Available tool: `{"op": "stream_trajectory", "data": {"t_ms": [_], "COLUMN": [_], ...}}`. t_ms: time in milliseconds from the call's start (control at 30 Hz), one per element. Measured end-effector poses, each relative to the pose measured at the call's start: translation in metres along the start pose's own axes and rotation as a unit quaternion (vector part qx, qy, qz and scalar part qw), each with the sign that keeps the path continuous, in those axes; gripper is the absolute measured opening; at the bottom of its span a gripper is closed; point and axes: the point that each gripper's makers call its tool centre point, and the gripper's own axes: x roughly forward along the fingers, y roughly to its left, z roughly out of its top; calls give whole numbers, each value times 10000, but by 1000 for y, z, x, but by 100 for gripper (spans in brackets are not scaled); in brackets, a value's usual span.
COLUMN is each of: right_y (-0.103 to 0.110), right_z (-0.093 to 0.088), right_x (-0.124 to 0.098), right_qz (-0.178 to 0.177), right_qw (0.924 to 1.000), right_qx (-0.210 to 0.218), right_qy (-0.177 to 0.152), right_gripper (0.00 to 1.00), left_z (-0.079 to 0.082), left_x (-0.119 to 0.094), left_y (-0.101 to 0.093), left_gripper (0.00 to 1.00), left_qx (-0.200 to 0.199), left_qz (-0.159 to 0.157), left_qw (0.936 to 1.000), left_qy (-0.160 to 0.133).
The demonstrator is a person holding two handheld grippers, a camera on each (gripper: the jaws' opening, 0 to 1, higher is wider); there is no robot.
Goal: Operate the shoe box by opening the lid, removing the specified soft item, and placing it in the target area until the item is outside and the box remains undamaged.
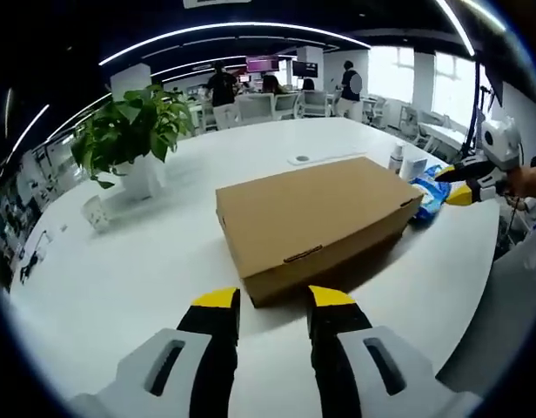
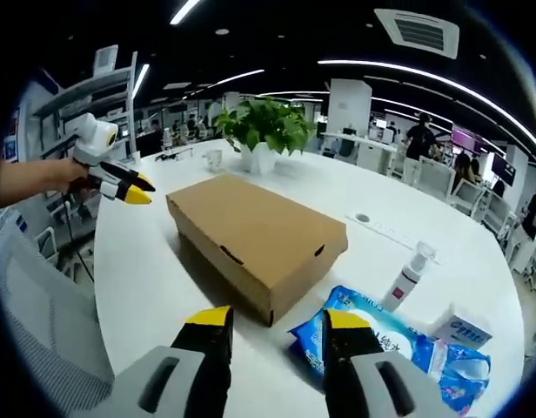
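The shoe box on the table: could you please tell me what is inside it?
That cannot be seen: the shoe box is closed, its lid flat and tucked in at the front. Nothing lies on top of it.

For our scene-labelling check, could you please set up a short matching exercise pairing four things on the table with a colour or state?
Things:
1. shoe box
2. potted plant
3. blue packet
4. spray bottle

Descriptions:
A. green leaves, white pot
B. brown cardboard, lid shut
C. white, standing upright
D. lying flat beside the box

Pairs: 1-B, 2-A, 3-D, 4-C
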Motion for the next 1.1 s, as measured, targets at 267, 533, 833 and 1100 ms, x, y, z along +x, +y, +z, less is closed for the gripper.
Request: {"op": "stream_trajectory", "data": {"t_ms": [267,533,833,1100], "right_y": [-14,-26,-37,-36], "right_z": [-11,-22,-35,-50], "right_x": [-28,-54,-85,-105], "right_qz": [-225,-424,-675,-839], "right_qw": [9997,9989,9974,9961], "right_qx": [-18,163,224,267], "right_qy": [-35,-93,-119,-79], "right_gripper": [44,49,56,66], "left_z": [2,1,-4,-10], "left_x": [-17,-30,-43,-55], "left_y": [-22,-39,-55,-71], "left_gripper": [35,39,46,53], "left_qx": [70,86,17,30], "left_qz": [-104,-175,-215,-294], "left_qw": [9998,9995,9991,9980], "left_qy": [-140,-254,-359,-563]}}
